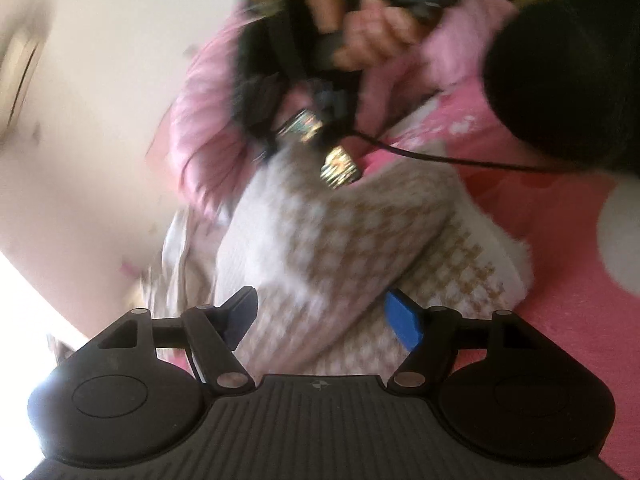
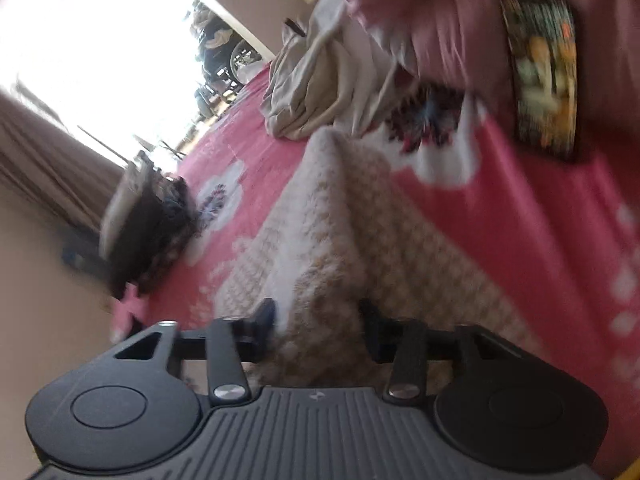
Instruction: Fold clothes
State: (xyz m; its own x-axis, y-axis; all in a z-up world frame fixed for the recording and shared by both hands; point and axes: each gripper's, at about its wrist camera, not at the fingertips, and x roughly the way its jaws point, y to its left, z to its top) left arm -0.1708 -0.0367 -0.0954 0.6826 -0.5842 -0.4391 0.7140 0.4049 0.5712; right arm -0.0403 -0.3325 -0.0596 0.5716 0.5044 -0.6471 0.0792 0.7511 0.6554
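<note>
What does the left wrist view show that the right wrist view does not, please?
Only the left wrist view shows the person's hand gripping the other device, in a pink sleeve, and the left gripper with blue fingers. Only the right wrist view shows a bright window, a beige clothes pile and the right gripper. Both show the checked cream garment on the pink floral cover.

Pink floral bedsheet (image 2: 500, 216), bright window (image 2: 100, 52), dark bundle (image 2: 148, 224) near bed edge
</note>
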